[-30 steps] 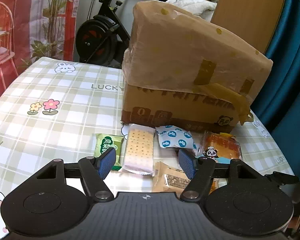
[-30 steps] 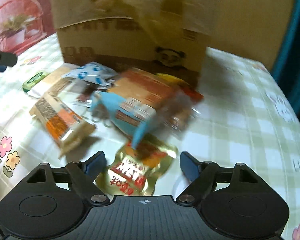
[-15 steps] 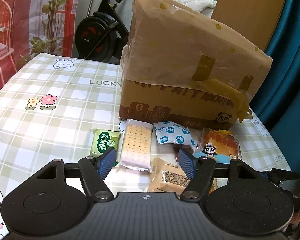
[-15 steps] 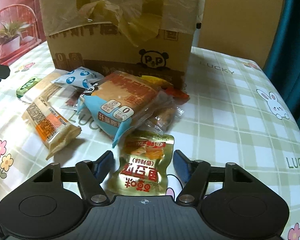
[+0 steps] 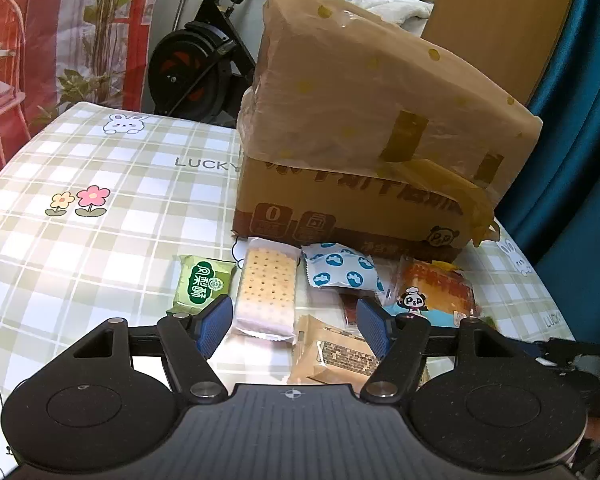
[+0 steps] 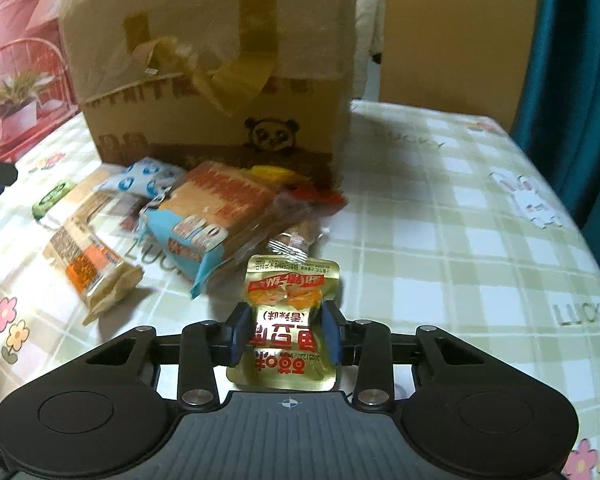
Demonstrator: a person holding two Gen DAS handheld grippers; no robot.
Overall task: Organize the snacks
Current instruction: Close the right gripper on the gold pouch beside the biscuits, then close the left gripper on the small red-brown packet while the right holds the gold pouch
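A gold snack packet (image 6: 288,308) with red print sits between the blue pads of my right gripper (image 6: 286,334). Its jaws are closing and the pads pinch the packet's sides. Behind it lies a pile of snacks: an orange bread pack (image 6: 220,208) and a brown bar pack (image 6: 88,264). My left gripper (image 5: 296,324) hangs open above the same pile with nothing between its fingers. Below it lie a green packet (image 5: 204,284), a cracker pack (image 5: 268,284), a blue-and-white packet (image 5: 342,272) and the panda bread pack (image 5: 436,292).
A taped cardboard box (image 5: 360,140) stands right behind the snacks on the checked tablecloth (image 5: 100,220). An exercise bike (image 5: 196,64) is past the table's far edge. A teal curtain (image 5: 580,160) hangs at the right, beside a wooden board (image 5: 500,20).
My right gripper's jaws have narrowed from wide apart to pinching the gold packet, which has come up off the cloth a little. The left gripper has kept still and open.
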